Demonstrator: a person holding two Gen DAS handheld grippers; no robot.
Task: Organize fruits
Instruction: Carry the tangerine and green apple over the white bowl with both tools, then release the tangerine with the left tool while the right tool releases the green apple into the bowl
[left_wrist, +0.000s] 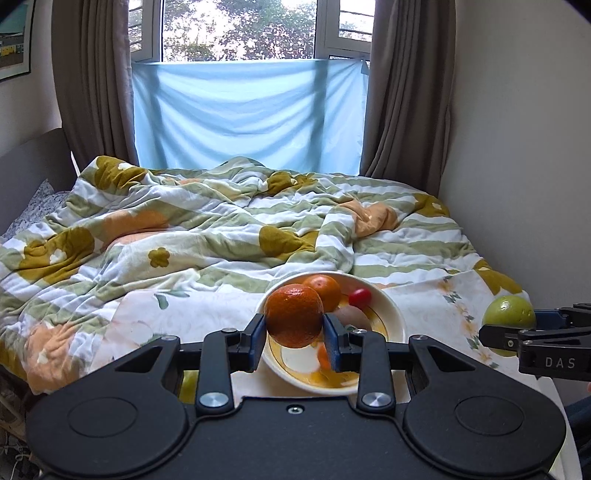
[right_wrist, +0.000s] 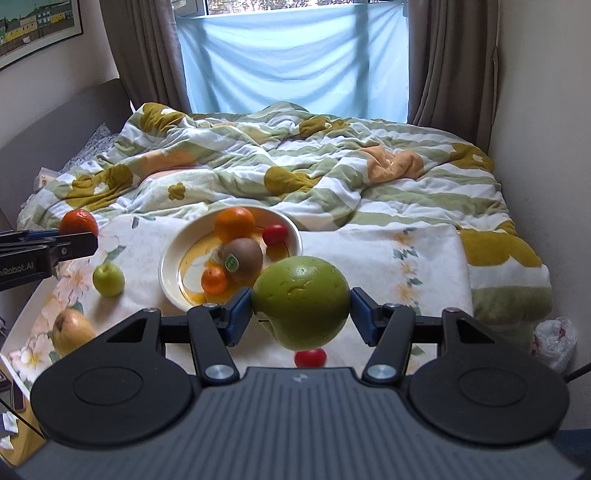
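The left gripper (left_wrist: 294, 338) is clamped on a dark orange (left_wrist: 294, 315), its blue pads pressed against the fruit's two sides, and it hangs just in front of the bowl (right_wrist: 168, 258), over the near rim. The right gripper (right_wrist: 302, 314) is clamped on a big green fruit (right_wrist: 301, 302), wider than anything else here, so its jaws stand well apart around it; it hangs off the bowl's right side, close to the rim.

In the bowl lie another orange (right_wrist: 235, 223), a kiwi with a sticker (right_wrist: 242, 257), a small mandarin (right_wrist: 215, 279) and a red cherry tomato (right_wrist: 274, 235). Left of the bowl, on the flowered cloth (right_wrist: 369, 258), sit a small green apple (right_wrist: 108, 279) and, nearer, a yellowish pear (right_wrist: 72, 329). A second red tomato (right_wrist: 310, 357) lies on the cloth under the right gripper, nearer to me than the bowl. Behind the bowl is the bed's striped quilt (left_wrist: 207, 221).

To my eye both pieces are in carry, lifted clear of the cloth and bound for the bowl. The next move calls for bringing each one over an open patch of the bowl, low enough not to roll out, and letting go. The big green fruit will need the most room; it could knock the kiwi or tomato aside.
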